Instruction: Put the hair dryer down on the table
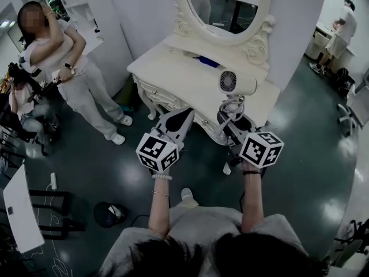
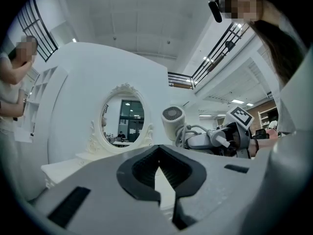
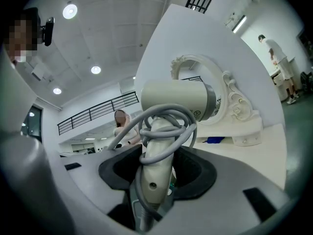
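Observation:
My right gripper is shut on the handle of the white hair dryer, whose grey cord is wound round the handle. The dryer hangs upright over the right front part of the white dressing table, its round rear grille facing me. In the right gripper view the hair dryer stands up between the jaws of the right gripper. My left gripper hovers by the table's front edge, to the left of the dryer, shut and holding nothing. The left gripper view shows the left gripper and the hair dryer to its right.
An oval mirror in a carved frame stands at the table's back, with a blue thing lying before it. A person stands to the table's left and another at far right. A dark object lies on the floor.

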The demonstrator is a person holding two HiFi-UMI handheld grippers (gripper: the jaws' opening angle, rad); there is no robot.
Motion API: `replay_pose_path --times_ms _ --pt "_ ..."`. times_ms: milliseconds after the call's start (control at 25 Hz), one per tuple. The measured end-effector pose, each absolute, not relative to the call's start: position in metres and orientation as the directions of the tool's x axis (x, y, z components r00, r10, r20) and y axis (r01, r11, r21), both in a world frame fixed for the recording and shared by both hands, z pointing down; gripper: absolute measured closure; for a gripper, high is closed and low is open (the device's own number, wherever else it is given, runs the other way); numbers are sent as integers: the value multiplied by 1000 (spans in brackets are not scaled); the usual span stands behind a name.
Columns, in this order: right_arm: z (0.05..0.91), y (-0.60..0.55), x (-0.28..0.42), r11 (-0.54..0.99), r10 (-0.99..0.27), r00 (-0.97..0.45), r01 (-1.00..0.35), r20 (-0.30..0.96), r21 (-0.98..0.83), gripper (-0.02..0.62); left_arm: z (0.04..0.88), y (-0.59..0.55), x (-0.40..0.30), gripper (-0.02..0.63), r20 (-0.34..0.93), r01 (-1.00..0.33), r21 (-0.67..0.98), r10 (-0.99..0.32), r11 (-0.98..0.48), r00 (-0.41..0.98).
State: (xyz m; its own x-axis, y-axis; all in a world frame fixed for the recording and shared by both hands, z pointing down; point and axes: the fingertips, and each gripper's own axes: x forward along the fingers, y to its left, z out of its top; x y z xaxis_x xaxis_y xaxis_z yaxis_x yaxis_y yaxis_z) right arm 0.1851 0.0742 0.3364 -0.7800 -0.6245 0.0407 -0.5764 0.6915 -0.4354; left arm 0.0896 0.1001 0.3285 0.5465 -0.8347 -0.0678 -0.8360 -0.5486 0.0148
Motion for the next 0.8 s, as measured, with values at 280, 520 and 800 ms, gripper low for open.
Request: replay_pose_path --times_ms 280,520,800 --pt "353 27 146 649 -664 -746 -611 54 -454 400 339 49 54 601 -45 -798 1 -798 -602 602" --pt "367 -5 107 625 -674 -737 -610 59 -487 400 352 15 14 601 -37 -792 15 -792 -611 610" --pt "371 -44 95 616 -673 -733 -627 94 -478 400 361 -27 11 601 -35 -775 45 -776 -631 630"
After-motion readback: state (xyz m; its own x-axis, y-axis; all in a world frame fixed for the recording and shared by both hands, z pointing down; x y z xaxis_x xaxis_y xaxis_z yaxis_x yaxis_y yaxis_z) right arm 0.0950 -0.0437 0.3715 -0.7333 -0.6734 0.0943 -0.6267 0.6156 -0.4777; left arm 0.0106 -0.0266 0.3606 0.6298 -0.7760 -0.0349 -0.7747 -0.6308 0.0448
